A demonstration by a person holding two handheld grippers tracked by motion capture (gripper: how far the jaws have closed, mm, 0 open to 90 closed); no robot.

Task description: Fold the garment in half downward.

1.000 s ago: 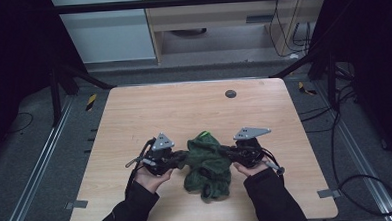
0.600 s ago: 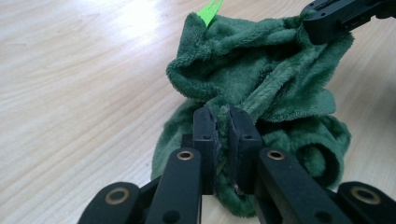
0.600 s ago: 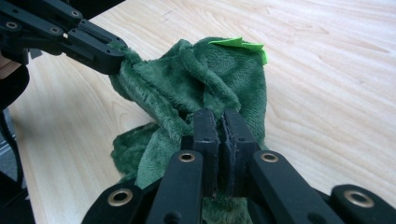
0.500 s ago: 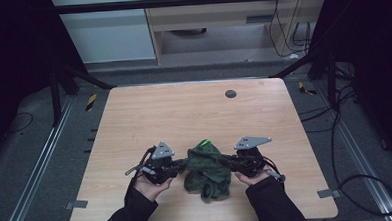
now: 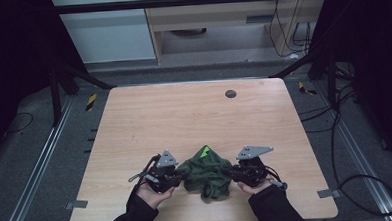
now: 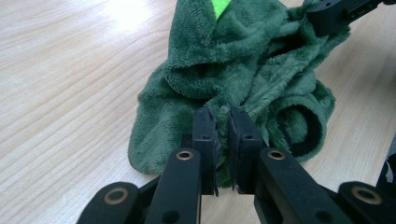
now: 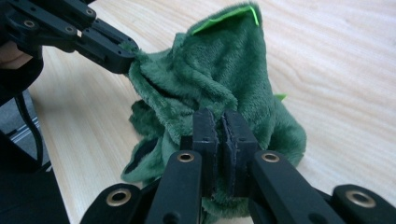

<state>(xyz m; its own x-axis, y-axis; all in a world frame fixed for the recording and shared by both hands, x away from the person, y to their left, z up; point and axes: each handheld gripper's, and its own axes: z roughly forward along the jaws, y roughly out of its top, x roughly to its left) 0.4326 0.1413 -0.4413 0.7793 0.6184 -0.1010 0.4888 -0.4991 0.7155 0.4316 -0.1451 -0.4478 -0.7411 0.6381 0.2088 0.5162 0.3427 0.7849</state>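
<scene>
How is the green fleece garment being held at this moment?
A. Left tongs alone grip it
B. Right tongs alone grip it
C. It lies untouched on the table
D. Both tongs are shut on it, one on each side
D: the left tongs pinch one edge of the green fleece garment, and the right tongs are shut on its opposite edge, the garment bunched between them on the table.

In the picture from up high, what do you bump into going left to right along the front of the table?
Left hand → left gripper → green fuzzy cloth → right gripper → right hand.
</scene>
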